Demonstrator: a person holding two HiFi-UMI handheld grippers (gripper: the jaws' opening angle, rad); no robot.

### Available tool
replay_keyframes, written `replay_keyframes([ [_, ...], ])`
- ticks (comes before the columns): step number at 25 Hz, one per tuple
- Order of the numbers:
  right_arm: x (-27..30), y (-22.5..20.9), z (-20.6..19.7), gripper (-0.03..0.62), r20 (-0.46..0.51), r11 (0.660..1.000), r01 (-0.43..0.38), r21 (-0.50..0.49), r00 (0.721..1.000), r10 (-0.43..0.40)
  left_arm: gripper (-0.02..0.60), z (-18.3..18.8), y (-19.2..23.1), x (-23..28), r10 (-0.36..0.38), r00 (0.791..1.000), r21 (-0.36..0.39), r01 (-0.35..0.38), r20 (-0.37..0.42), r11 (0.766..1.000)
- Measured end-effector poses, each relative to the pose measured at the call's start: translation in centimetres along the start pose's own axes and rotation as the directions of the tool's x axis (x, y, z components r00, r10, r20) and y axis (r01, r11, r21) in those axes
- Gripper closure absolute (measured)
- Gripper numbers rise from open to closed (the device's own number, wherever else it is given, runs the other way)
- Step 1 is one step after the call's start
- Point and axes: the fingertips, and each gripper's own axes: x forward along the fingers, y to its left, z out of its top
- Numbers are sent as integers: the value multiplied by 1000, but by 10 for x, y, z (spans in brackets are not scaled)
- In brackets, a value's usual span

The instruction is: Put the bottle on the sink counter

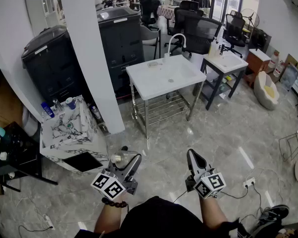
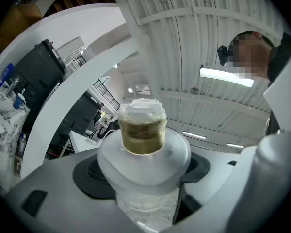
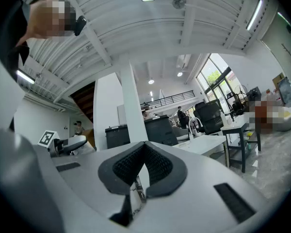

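A clear plastic bottle point(image 2: 143, 130) with a pale cap and yellowish neck sits between the jaws of my left gripper point(image 2: 145, 171), which is shut on its body; the cap end points away from the camera. In the head view the bottle point(image 1: 117, 158) shows just left of the left gripper point(image 1: 129, 162), held low over the floor. My right gripper point(image 1: 193, 157) is beside it on the right, with its dark pads point(image 3: 157, 169) pressed together on nothing. The white sink counter point(image 1: 184, 78) with a curved faucet point(image 1: 177, 37) stands well ahead, far from both grippers.
A marble-patterned counter point(image 1: 84, 130) with bottles and a cup stands at the near left. A white pillar point(image 1: 92, 58) and dark cabinets point(image 1: 121, 38) lie behind it. A second sink table point(image 1: 227, 62), office chairs and floor cables point(image 1: 248, 185) are to the right.
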Motion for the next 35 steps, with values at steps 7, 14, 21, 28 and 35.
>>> replay_keyframes([
  [7,-27,-26,-3,565,12,999,18,31,1000,-18,225,-19,-21,11,6,1000,13,-5,-28,1000],
  [14,-55,-54,4,565,23,999,22,45,999,-23,225,-41,-51,20,20,998,15,-19,-52,1000],
  [21,-88,-90,10,562,75,993,49,107,996,-57,225,-55,-70,36,29,995,35,-26,-93,999],
  [28,-111,-128,15,562,49,991,60,121,997,-67,225,-79,-95,53,53,995,6,-53,-82,999],
  [35,-65,-143,16,562,68,991,82,103,994,-89,225,-71,-55,75,56,996,-4,-57,-65,998],
])
